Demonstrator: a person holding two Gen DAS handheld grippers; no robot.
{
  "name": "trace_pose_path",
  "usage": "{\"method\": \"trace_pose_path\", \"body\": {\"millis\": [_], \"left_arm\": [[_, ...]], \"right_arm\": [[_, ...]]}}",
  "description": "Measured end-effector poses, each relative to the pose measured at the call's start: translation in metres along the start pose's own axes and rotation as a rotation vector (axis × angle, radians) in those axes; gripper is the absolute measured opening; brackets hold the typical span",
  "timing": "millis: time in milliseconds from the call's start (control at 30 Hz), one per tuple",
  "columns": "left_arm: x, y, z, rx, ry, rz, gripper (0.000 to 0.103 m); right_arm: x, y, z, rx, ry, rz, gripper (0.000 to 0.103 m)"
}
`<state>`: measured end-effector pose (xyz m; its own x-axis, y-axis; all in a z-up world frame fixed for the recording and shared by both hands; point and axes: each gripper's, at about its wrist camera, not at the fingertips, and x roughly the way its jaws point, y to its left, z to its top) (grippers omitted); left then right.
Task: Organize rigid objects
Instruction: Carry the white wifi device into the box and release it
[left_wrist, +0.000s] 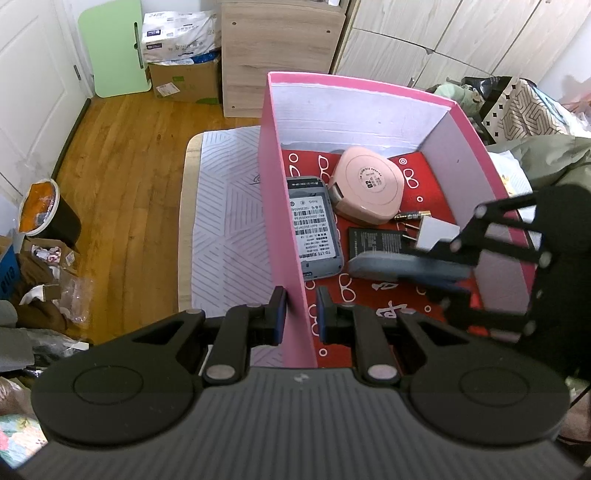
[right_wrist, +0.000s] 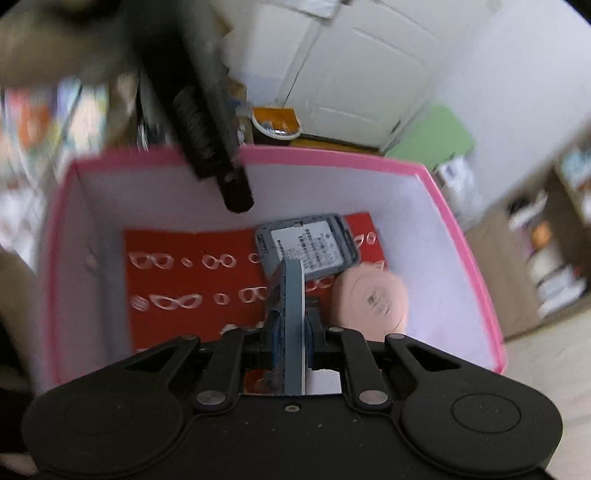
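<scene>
Left gripper (left_wrist: 301, 314) clamped on pink box (left_wrist: 282, 229) wall, right gripper (right_wrist: 291, 336) clamped on grey-blue slab (right_wrist: 291, 295): may clip router (right_wrist: 308, 245) at 12 o'clock w/ fast drop.

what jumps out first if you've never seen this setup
The pink box with its red glasses-print floor dominates both views. The left gripper clamps the box's near wall, while the right gripper holds a flat grey-blue device over the box, above a round pink case.

the left wrist view looks steeply down from close above one wall of the pink box (left_wrist: 284, 229). the right wrist view, blurred, looks down into the same box (right_wrist: 332, 158) from another side. both share its red floor.
</scene>
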<state>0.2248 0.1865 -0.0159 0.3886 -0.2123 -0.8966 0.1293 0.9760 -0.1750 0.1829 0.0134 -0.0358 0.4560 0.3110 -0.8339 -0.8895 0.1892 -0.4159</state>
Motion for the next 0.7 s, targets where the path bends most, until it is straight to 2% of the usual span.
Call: {"method": "trace_pose_path", "body": {"millis": [200,333,367,433,467,533,700], "left_arm": [[0.000,0.000,-0.001,0.005,-0.005,-0.001,0.014],[0.000,-0.002,-0.002,0.017,-0.006,0.004,0.014],[0.000,-0.002,-0.003,0.021,-0.006,0.005,0.014],[0.000,-0.002,-0.003,0.025,-0.008,0.002,0.015],[0.000,-0.001,-0.003,0.022,-0.008,0.000,0.015],[0.000,-0.002,-0.002,0.021,-0.008,-0.002,0.015],[-0.001,0.001,-0.002,0.020,-0.009,-0.007,0.015]], "right_arm": [[0.001,0.015,0.015,-0.003,-0.008,0.116,0.018],[-0.002,-0.005,0.010,0.187,-0.019,0.289,0.035],[-0.004,-0.015,0.005,0.256,-0.025,0.327,0.049],[-0.008,-0.032,-0.003,0.363,-0.037,0.394,0.053],[-0.010,-0.037,-0.006,0.396,-0.034,0.409,0.056],[-0.012,-0.039,-0.009,0.428,-0.030,0.385,0.063],[-0.004,-0.033,-0.016,0.430,0.077,0.331,0.064]]}}
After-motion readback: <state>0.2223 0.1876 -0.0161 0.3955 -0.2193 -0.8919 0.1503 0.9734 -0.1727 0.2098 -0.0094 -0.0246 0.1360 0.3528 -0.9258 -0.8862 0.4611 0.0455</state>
